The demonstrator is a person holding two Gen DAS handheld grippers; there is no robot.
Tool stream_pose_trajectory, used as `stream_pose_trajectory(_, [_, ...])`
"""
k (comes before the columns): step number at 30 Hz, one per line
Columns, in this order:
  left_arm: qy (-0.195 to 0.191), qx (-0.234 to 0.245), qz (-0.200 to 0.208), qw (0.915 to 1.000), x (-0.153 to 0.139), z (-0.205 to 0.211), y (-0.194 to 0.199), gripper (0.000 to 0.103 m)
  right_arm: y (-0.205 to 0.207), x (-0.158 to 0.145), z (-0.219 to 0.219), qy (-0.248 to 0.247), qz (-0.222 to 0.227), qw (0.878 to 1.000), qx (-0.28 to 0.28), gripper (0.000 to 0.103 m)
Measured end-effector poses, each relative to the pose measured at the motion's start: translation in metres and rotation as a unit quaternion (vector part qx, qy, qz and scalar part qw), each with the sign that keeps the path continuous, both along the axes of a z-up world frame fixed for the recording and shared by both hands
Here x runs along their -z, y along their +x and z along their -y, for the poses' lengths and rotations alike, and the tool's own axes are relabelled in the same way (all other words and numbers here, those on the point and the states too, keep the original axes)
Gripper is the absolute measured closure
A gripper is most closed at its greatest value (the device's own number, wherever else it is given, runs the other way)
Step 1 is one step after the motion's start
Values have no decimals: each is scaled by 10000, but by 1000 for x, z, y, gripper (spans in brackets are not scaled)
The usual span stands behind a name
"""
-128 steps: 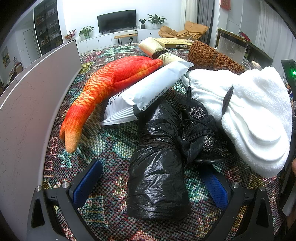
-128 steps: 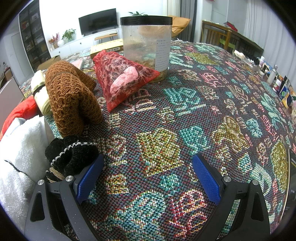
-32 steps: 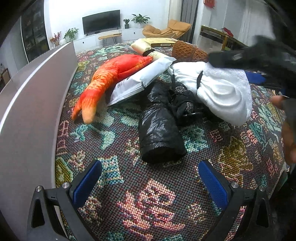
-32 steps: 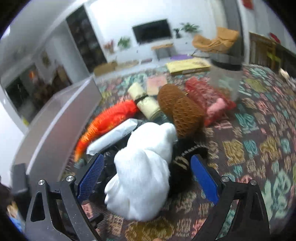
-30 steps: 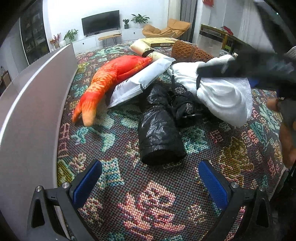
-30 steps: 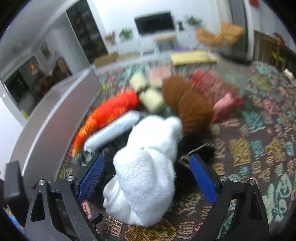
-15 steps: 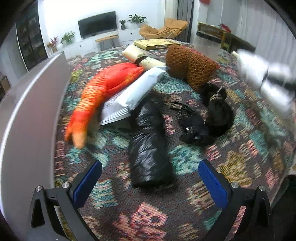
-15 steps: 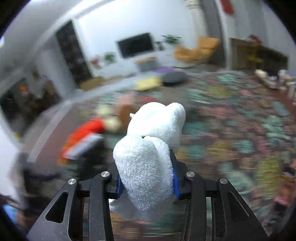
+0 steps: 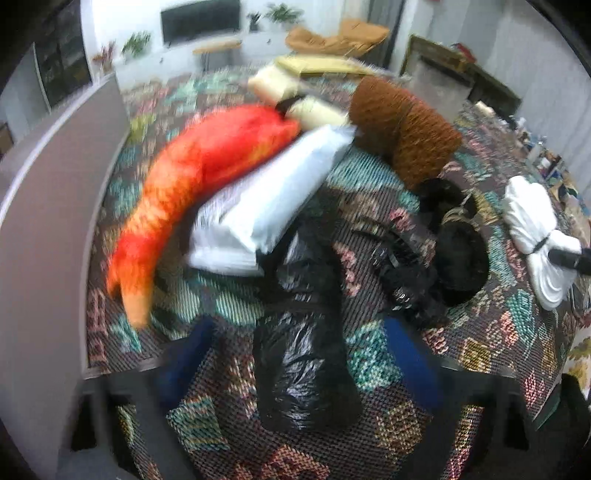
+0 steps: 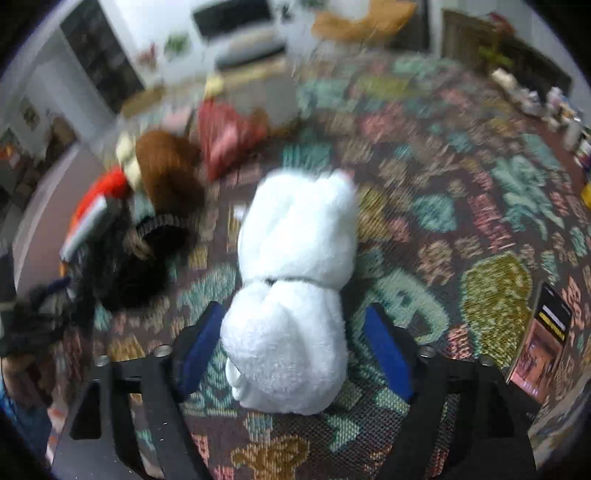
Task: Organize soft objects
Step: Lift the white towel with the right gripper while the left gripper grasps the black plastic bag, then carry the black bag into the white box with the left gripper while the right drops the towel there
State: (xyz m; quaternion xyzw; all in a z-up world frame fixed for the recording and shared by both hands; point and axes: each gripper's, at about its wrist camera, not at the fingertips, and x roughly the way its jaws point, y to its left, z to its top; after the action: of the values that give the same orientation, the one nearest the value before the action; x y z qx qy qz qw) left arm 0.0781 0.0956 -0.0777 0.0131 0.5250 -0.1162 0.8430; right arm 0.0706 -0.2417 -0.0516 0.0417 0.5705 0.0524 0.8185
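On the patterned cloth point(image 10: 491, 295), the white fluffy bundle point(image 10: 295, 280) lies between the right gripper point(image 10: 295, 350) pads, which have just been opening and stand off it. It looks light and squashy; its tied middle seems best to grab.

The left gripper point(image 9: 299, 362) has been closing around the black bag point(image 9: 303, 354), not yet squeezing.

Cloth: a patterned woven cover point(image 10: 491, 206) spread under everything.
Panel: a grey board point(image 9: 44, 206) stood along the nine o'clock edge.
Television: a dark screen point(image 9: 201, 20) hung at twelve o'clock.
Chair: a tan seat point(image 9: 336, 35) sat at one o'clock.
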Motion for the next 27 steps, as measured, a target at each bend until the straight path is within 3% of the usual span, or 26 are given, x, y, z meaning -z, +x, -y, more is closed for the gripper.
stream_pose_trajectory(1, [134,-63,115,9998,-1,-1,-3,55,4,6,-3,-213,-101,9997,-111,26])
stream_pose_trajectory(2, [170,-53,148,9997,-2,-1,-6,66,5,8,-5,-368,-80,9991,-189,35])
stream_pose_trajectory(3, [108,-43,128,9999,-2,-3,-8,66,6,7,-6,-344,-36,9990,-271,60])
stream_pose_trajectory(4, [-73,-44,79,9999,-3,-7,-12,66,9,2,-2,-326,43,9993,-183,62])
stream_pose_trajectory(7, [-383,29,20,9993,-8,-12,-30,67,24,-22,7,-804,506,9955,3,64])
stream_pose_trajectory(13, [-713,155,74,9973,-27,-11,-53,67,89,-64,32,-670,913,9935,141,64])
stream_pose_trajectory(19, [-1072,13,302,9938,-61,-19,-49,67,151,-71,40,-555,1020,9925,379,63])
stream_pose_trajectory(24, [-1470,-163,619,9871,-98,-45,-47,67,151,-104,9,-396,1469,9883,-60,63])
stream_pose_trajectory(27, [-1572,-286,856,9834,-121,-69,-53,67,132,-136,-35,-263,1654,9846,-511,63])
